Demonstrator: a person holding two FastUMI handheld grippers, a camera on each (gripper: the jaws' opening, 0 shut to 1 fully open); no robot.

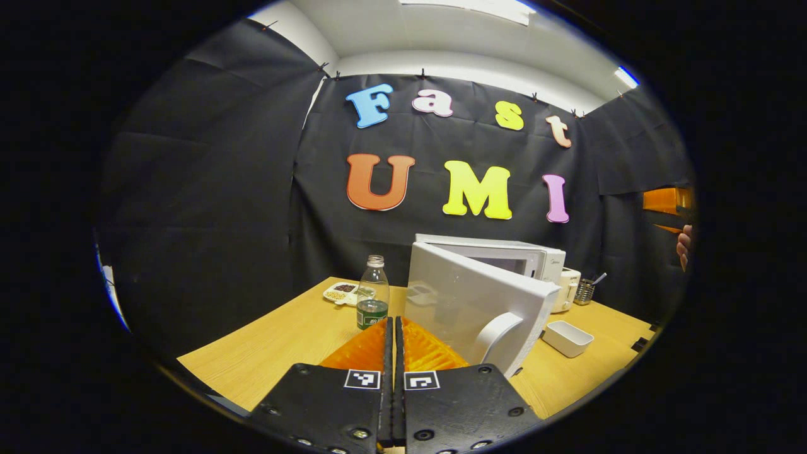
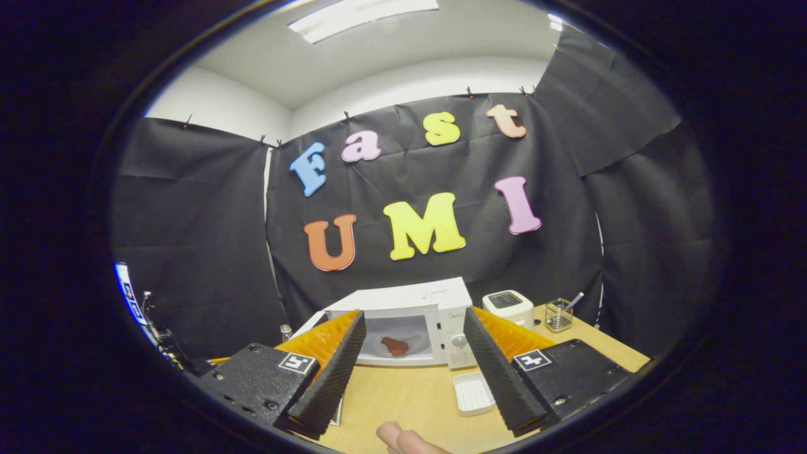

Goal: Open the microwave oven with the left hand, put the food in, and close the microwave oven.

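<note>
1. Microwave point(image 2: 403, 325) is sitting at the back of the table point(image 2: 403, 397), its door point(image 1: 470, 302) standing open toward us in the left gripper view.
2. Food point(image 2: 394, 345), a reddish piece, is lying inside the cavity in the right gripper view, so we are judging the loading done and the closing as the step in hand.
3. We are holding the left gripper point(image 1: 392, 328) with its fingers pressed together and nothing between them, just beside the door's outer face and near the handle point(image 1: 498, 334).
4. We are holding the right gripper point(image 2: 410, 359) wide apart and empty, facing the cavity from over the table, with a white tray point(image 2: 473, 392) lying between its fingers on the wood.
5. To close well, we are planning to put the flat of the left gripper against the door near the handle side, far from the hinge, and push in one steady arc until it latches.
6. We are minding the bottle point(image 1: 372, 293) standing near the door's left, and keeping the right gripper back from the opening.
</note>
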